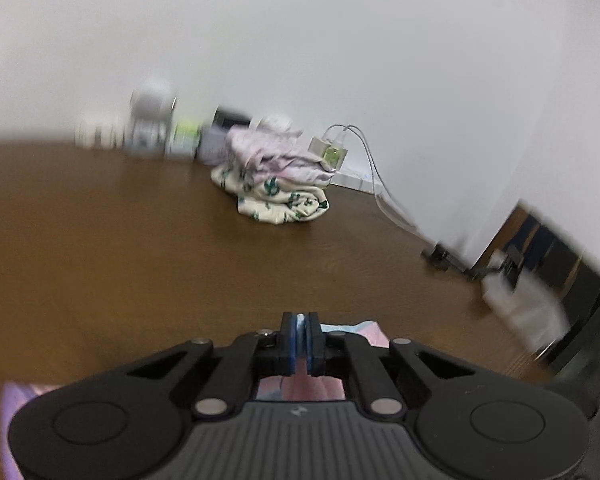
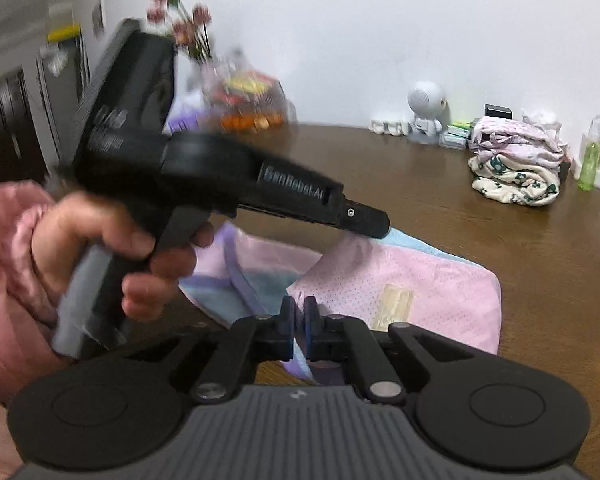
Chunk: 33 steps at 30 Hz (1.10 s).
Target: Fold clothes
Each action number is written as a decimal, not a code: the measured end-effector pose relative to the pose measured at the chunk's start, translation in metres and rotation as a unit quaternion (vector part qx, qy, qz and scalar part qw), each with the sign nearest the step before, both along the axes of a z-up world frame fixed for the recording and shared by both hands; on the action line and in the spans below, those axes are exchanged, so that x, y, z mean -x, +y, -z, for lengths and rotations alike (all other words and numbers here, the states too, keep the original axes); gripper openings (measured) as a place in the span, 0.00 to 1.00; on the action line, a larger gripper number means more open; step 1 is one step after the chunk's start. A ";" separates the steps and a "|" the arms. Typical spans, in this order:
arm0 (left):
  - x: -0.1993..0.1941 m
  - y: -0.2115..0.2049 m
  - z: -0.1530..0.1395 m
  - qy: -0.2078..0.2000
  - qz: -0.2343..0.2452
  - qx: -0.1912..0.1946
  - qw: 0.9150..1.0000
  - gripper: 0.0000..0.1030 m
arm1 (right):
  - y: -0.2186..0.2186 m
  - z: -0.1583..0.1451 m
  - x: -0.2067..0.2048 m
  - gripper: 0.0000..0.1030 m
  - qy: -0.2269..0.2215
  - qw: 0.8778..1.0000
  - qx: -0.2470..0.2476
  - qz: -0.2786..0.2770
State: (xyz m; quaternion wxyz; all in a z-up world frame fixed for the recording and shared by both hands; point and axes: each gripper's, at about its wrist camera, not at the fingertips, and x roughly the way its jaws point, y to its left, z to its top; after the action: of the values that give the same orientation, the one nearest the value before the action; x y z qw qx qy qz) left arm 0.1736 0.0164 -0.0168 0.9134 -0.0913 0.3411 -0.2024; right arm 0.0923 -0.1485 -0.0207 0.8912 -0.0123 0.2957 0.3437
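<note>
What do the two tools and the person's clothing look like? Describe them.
Both are black plastic. The right tool has blue-padded fingers, linkage arms with silver pivot pins and a ribbed grey body. The left tool, a pistol-grip unit, carries raised "GenRoboAI" lettering and a grey handle. The left hand emerges from a pink sleeve.

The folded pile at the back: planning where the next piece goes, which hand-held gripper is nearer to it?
Left, slightly. The left hand-held gripper reaches over the pink garment toward the folded pile; the right hand-held gripper sits at the garment's near edge.
</note>
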 end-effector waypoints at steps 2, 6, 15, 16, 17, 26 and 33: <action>0.006 -0.004 -0.006 -0.013 0.000 -0.022 1.000 0.05 | 0.003 0.006 -0.004 0.05 0.021 1.000 -0.002 -0.008; -0.003 0.028 0.011 0.038 -0.057 0.056 0.996 0.32 | 0.004 0.015 -0.008 0.33 0.049 0.999 -0.010 -0.014; -0.010 0.069 0.025 0.079 -0.071 0.179 0.978 0.38 | -0.016 0.006 -0.016 0.36 0.027 0.999 -0.026 0.031; -0.012 0.065 0.027 0.085 -0.065 0.179 0.978 0.38 | -0.016 0.007 -0.017 0.36 0.029 0.999 -0.025 0.033; -0.014 0.061 0.030 0.091 -0.060 0.177 0.978 0.38 | -0.017 0.007 -0.017 0.36 0.030 0.999 -0.025 0.035; -0.024 0.049 0.044 0.104 -0.038 0.178 0.978 0.04 | -0.030 0.013 -0.018 0.36 0.045 0.997 -0.031 0.058; 0.016 -0.003 0.015 -0.017 -0.029 -0.085 0.996 0.05 | -0.027 0.022 -0.021 0.36 0.060 0.996 -0.011 0.070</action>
State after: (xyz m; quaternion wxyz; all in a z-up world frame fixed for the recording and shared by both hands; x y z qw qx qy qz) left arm 0.1574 0.0131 -0.0319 0.9289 -0.0195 0.3390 -0.1477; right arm 0.1136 -0.1757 -0.0431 0.8941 0.0391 0.3445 0.2835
